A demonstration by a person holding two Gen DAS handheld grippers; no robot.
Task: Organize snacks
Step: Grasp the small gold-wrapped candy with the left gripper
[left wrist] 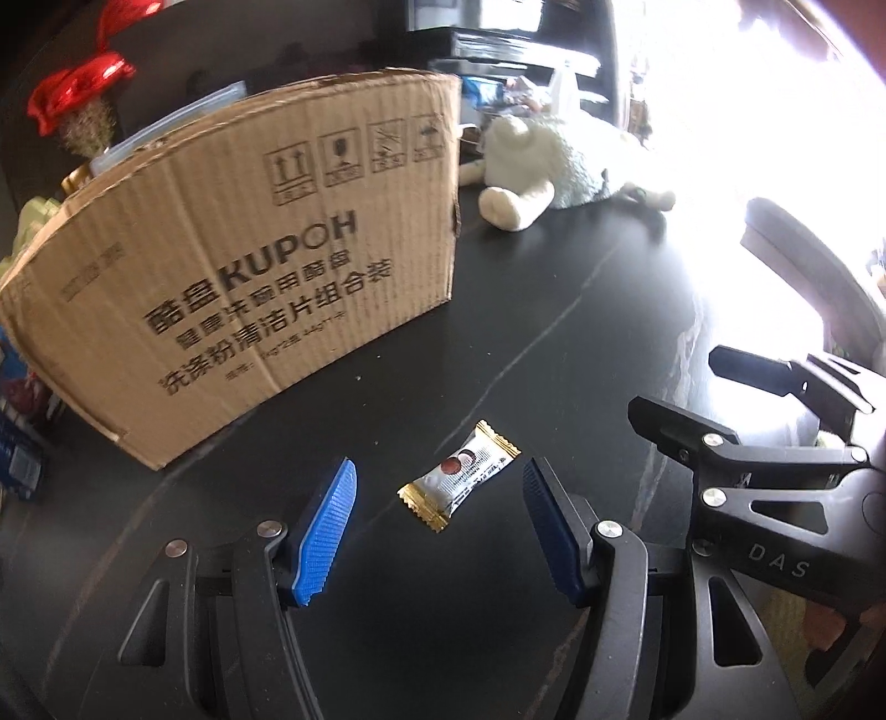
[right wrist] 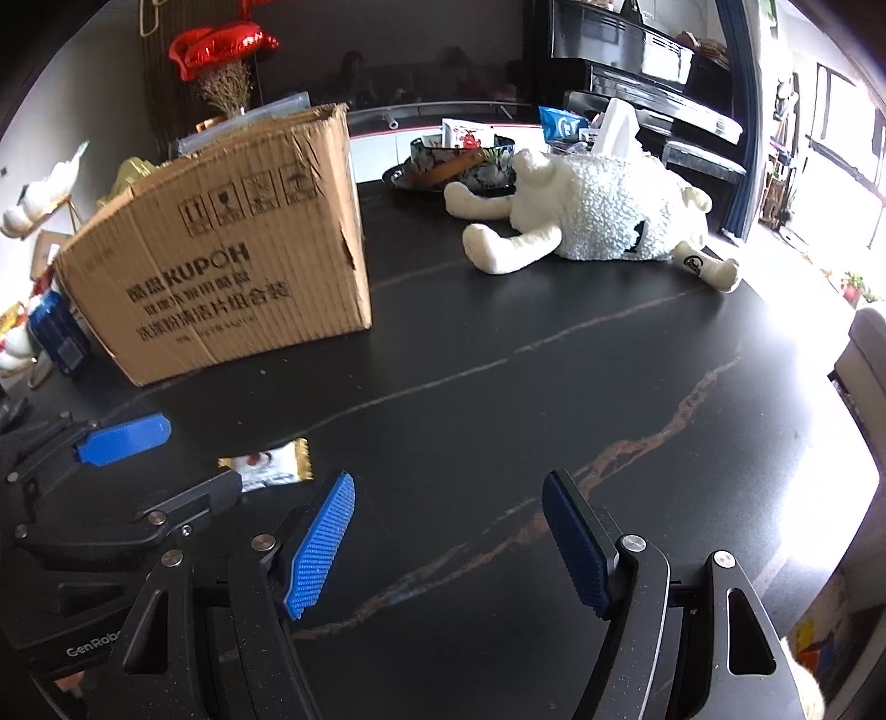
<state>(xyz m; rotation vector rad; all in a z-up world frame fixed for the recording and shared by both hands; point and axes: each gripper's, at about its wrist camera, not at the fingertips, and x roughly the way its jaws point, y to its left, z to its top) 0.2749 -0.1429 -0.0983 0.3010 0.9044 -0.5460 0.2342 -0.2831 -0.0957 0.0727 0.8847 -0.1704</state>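
In the left wrist view, a candy (left wrist: 459, 477) in a white wrapper with gold crimped ends is seen low in the centre of the frame, lying flat on the black table (left wrist: 554, 332). It is framed by the left gripper (left wrist: 439, 495), whose blue pads (left wrist: 331, 529) are spread wide to either side; neither pad is touching the wrapper. A cardboard box (left wrist: 232, 310) printed with KUPOH fills the upper left, standing on the table well behind the candy. A white plush (left wrist: 548, 166) is sprawled at the upper right, and a red balloon (left wrist: 77, 83) is glimpsed in the top left corner. At the right edge, the right gripper (left wrist: 692, 399) is seen from the side, its black fingers parted.

In the right wrist view, the right gripper (right wrist: 448, 515) is held wide above bare table (right wrist: 554, 387), nothing between its pads. The candy (right wrist: 271, 468) is found at lower left, partly hidden behind a finger of the left gripper (right wrist: 166, 459), which is spread around it. The box (right wrist: 221, 260) is placed upper left, the plush (right wrist: 598, 216) upper right, well apart from the candy. A dish (right wrist: 421, 171) with packets is seen behind the plush, and the balloon (right wrist: 221, 44) hangs at the top left.
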